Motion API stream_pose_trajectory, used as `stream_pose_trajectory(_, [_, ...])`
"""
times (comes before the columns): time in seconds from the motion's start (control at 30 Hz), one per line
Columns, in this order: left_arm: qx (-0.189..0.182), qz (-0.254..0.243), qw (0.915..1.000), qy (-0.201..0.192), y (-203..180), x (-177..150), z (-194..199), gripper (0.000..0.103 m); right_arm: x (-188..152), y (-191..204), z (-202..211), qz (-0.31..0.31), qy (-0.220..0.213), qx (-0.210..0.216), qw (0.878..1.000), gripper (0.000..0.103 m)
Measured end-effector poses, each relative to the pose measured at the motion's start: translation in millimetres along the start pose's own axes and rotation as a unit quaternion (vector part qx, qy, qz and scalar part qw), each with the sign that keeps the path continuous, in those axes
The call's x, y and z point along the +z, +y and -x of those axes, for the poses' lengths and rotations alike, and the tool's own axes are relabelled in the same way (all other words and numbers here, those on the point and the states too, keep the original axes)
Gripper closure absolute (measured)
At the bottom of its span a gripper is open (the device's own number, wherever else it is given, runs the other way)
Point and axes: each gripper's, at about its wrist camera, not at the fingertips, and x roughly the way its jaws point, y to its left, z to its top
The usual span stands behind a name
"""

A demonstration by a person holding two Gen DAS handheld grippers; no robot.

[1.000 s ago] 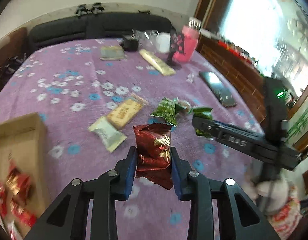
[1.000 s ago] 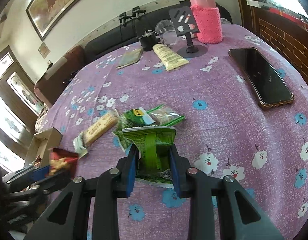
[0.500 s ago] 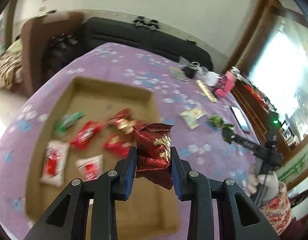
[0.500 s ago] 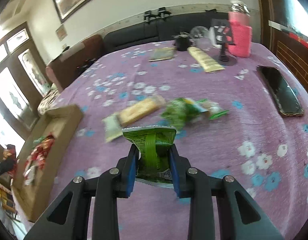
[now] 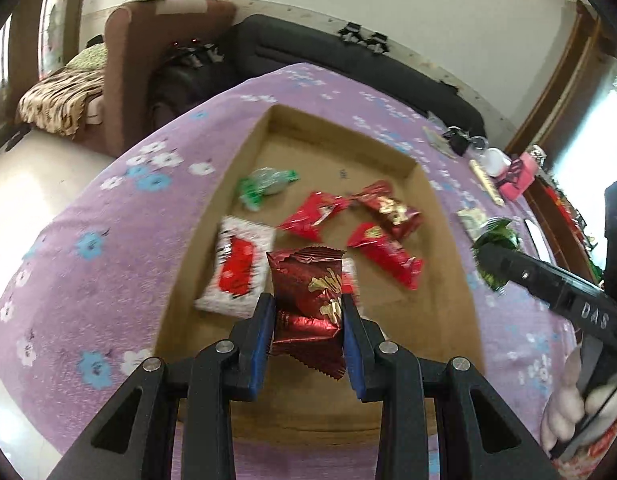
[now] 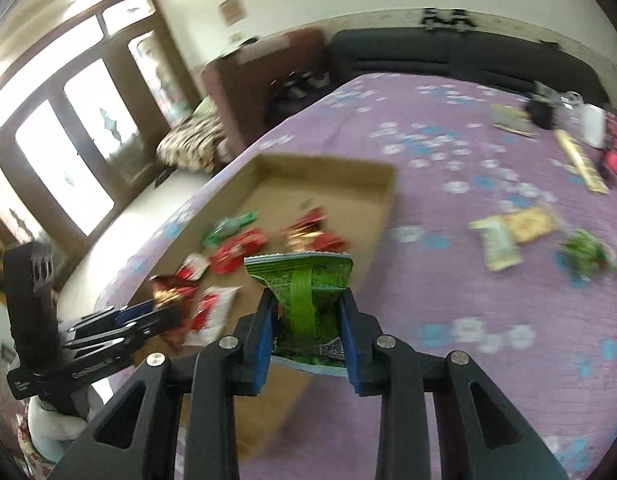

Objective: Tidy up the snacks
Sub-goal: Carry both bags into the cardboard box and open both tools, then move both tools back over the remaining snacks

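— While held over the box (image 5: 436, 208), where exactly is the red packet (image 5: 306, 286)?

— Pinched between the blue pads of the left gripper (image 5: 308, 322), jaws drawn in tight on the foil, packet upright, above the near half of the tray floor. Same story on the other side: green packet (image 6: 304, 300) clamped in the right gripper (image 6: 306, 334), jaws narrow and pressing the wrapper, hanging near the box's near right edge, whether inside the wall hard to tell.

— Step in hand?

— Delivery, by the look of it. Both packets carried to the box, neither let go yet.

— Called for next?

— Probably opening the left jaws over a bare patch of cardboard, then bringing the green packet in over the wall and releasing it too. Light, crinkly foil: likely to cling to a pad or flutter, so a low drop seems wise.

— Already in the box?

— Several red sweets (image 5: 382, 250), a red-and-white packet (image 5: 238, 270) directly beside the red one's landing spot, a green-wrapped sweet (image 5: 264, 184) toward the far wall.

— Beyond it?

— Purple flowered cloth (image 5: 108, 240) over the table. Still out on it: two pale bars (image 6: 516, 232) and a green heap (image 6: 586, 254), well apart from the box. Farther off, a pink cup (image 5: 518, 174) and small clutter at the far edge, a dark sofa (image 5: 348, 64) behind.

— In the way?

— Only the two grippers' closeness over the box, and the crowded middle of the tray.
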Motion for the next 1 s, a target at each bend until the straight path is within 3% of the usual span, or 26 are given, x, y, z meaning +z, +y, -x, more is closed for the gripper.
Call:
stream_pose_trajectory(0.27, [-0.032,0.018,0.9993,-0.012,12,0,9,0.067,-5,31,-38,0.027,0.039,-0.005,0.999,0.074])
stream_pose_trajectory(0.4, [-0.037,0.027,0.9986,-0.025,15,-1,18,0.054,-10,37,-50,0.038,0.049,-0.015,0.998,0.073])
stream_pose_trajectory(0.57, [-0.049,0.032,0.9977,-0.036,13,0,28,0.050,-14,38,-54,0.033,0.053,-0.016,0.998,0.072])
stream_pose_trajectory(0.83, [-0.054,0.026,0.9964,-0.059,-3,2,45,0.036,-10,21,-11,0.028,-0.001,-0.022,0.999,0.054])
stream_pose_trajectory(1.0, [-0.069,0.020,0.9957,-0.058,-15,3,48,0.032,-15,-29,35,0.008,-0.050,-0.069,0.996,0.043])
